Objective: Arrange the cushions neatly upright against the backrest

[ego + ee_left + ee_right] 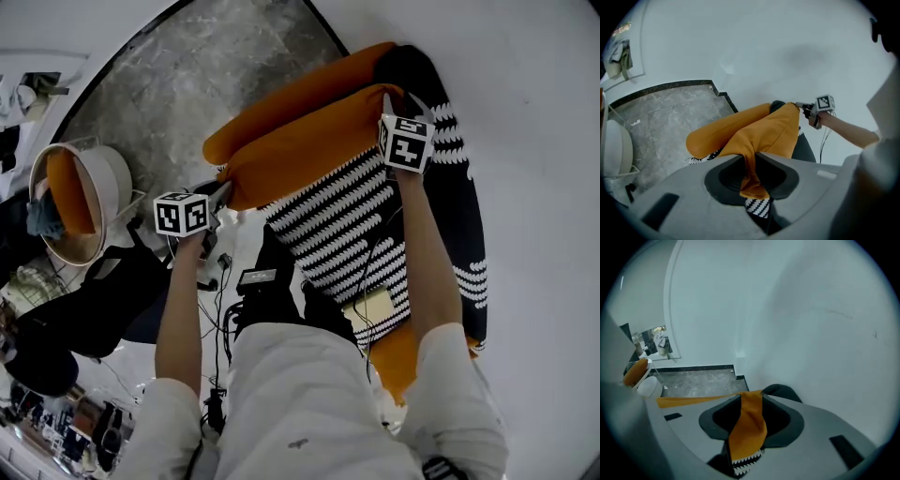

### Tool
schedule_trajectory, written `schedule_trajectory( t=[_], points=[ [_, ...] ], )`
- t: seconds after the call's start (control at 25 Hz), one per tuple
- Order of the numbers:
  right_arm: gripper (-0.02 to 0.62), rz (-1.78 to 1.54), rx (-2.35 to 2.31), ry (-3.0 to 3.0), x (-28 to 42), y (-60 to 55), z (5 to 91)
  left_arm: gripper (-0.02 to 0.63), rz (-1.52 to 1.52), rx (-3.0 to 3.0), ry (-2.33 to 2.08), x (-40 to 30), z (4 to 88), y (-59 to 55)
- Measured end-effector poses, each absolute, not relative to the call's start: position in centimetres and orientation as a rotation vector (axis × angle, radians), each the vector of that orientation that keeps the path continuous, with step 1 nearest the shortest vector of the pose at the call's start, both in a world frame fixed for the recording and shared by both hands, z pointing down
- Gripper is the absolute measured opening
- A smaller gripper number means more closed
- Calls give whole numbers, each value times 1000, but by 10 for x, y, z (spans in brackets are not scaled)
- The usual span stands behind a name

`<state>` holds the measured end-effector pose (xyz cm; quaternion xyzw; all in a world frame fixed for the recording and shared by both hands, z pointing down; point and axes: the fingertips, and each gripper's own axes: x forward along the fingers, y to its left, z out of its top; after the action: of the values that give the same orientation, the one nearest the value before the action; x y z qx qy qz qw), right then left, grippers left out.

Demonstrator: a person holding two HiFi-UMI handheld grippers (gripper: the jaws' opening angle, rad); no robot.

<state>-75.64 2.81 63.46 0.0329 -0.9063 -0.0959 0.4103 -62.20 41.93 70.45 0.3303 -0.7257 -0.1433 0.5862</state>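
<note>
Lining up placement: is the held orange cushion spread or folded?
Spread: left gripper and right gripper each pinch a corner of the orange cushion, its edge stretched between them.

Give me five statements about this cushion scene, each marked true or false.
1. The left tool has a corner of the orange cushion between its jaws. True.
2. The right tool is empty. False: cushion fabric sits between its jaws too.
3. That cushion's other face is plain orange. False: it is black-and-white patterned.
4. A second orange cushion lies beyond the held one. True.
5. The floor is wooden. False: it is grey and stone-like.
</note>
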Motion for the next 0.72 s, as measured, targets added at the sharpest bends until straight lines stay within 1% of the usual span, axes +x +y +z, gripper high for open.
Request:
schedule_trajectory(
  t=[0.12,0.24,0.36,0.44,0.52,0.6,0.68,0.72],
  points=[
    [127,-224,18,-2308,-725,48,620,101,-355,722,-1767,-644,701,434],
    [127,-201,-30,-2282,-683,56,622,119,-314,672,-1823,-666,700,439],
    [126,-142,-38,-2238,-635,64,628,135,-268,658,-1846,-669,696,443],
    [126,-88,-46,-2211,-605,71,633,149,-321,633,-1860,-668,695,449],
    [126,-43,-49,-2192,-579,76,636,173,-434,594,-1874,-673,693,452],
    [126,-21,-46,-2178,-554,80,635,206,-481,556,-1906,-680,690,460],
    [126,2,-31,-2177,-534,82,630,267,-411,535,-1960,-687,684,471],
    [126,20,-17,-2183,-525,83,627,277,-354,540,-1984,-689,679,474]
  ],
)
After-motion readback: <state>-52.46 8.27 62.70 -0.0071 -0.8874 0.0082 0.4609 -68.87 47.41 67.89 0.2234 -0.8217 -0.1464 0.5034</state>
